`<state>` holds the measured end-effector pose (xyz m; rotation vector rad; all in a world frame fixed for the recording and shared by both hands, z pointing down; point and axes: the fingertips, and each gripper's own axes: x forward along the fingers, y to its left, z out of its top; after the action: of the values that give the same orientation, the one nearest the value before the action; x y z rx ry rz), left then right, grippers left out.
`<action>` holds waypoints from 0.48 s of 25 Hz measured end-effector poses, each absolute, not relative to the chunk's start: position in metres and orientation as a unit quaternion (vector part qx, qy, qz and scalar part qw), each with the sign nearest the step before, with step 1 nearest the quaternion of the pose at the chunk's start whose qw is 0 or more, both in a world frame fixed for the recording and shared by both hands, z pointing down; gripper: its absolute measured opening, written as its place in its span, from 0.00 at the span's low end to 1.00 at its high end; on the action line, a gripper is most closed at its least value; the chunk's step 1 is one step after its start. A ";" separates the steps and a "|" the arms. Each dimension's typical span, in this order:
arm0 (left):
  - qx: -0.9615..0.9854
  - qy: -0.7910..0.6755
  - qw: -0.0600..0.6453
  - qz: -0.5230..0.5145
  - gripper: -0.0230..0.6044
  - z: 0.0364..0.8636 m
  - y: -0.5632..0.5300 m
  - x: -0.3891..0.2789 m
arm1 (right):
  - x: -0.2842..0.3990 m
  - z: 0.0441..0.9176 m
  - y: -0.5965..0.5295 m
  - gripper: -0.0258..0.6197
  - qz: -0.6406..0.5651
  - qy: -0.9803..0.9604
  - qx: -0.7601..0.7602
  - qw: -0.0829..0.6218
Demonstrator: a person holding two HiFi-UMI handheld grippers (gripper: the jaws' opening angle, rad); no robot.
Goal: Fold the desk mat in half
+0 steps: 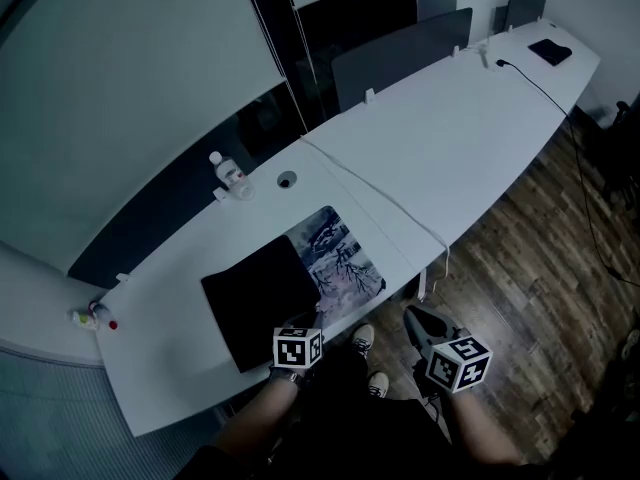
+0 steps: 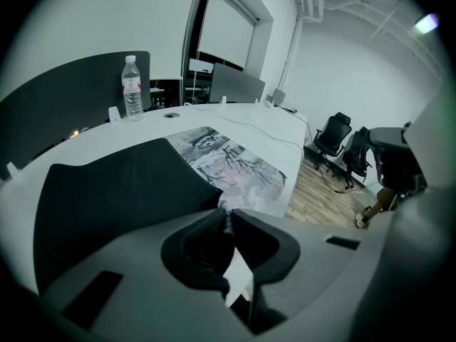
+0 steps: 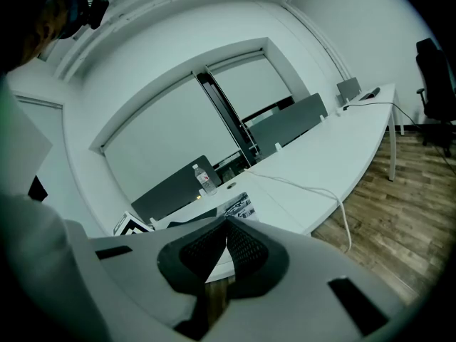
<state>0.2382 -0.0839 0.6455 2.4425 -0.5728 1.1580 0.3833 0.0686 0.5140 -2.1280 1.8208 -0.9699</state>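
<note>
While my left gripper (image 1: 300, 320) (image 2: 228, 216) sits at the near edge of the tabletop (image 1: 470, 128), its jaws are drawn narrow and pinch a thin edge of the desk mat (image 1: 285, 283) (image 2: 142, 191). In the left gripper view a pale sliver of the mat shows right at the tips. The mat lies along the near edge, toward the tabletop's left end. Its left part is turned over so the black underside faces up as a flap (image 1: 258, 298) (image 2: 121, 184). The right part still shows the printed picture (image 1: 342, 260) (image 2: 231, 166) and lies flat on the tabletop. The flap bulges rather than lying flat, and one corner of it leads into my left jaws.

My right gripper (image 1: 418, 318) (image 3: 226, 223) is off the tabletop, just past its near edge and above the wooden floor (image 1: 540, 258). It is well to the right of the mat. Its jaws are closed tip to tip with nothing between them. In the right gripper view I can pick out only a small strip of the mat (image 3: 239, 206).

A clear water bottle (image 1: 228, 173) (image 2: 132, 87) (image 3: 205, 179) stands upright by the far edge, beyond the mat and just beside a round hole (image 1: 287, 180) in the tabletop. A white cable (image 1: 380, 193) runs from the far edge across to the near edge, right of the mat and apart from it.
</note>
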 end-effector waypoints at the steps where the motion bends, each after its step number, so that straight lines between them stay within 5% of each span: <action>1: 0.869 -0.199 0.187 0.413 0.10 0.645 -0.083 0.242 | 0.384 0.515 0.066 0.08 -0.327 0.612 -0.715 0.089; 12: 0.880 -0.139 0.175 0.419 0.10 0.644 -0.078 0.277 | 0.392 0.515 0.046 0.08 -0.333 0.595 -0.724 0.101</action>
<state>0.2768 -0.0785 0.6438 2.4948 -0.3926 1.1866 0.3923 0.0460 0.5155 -2.1384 1.7588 -0.9835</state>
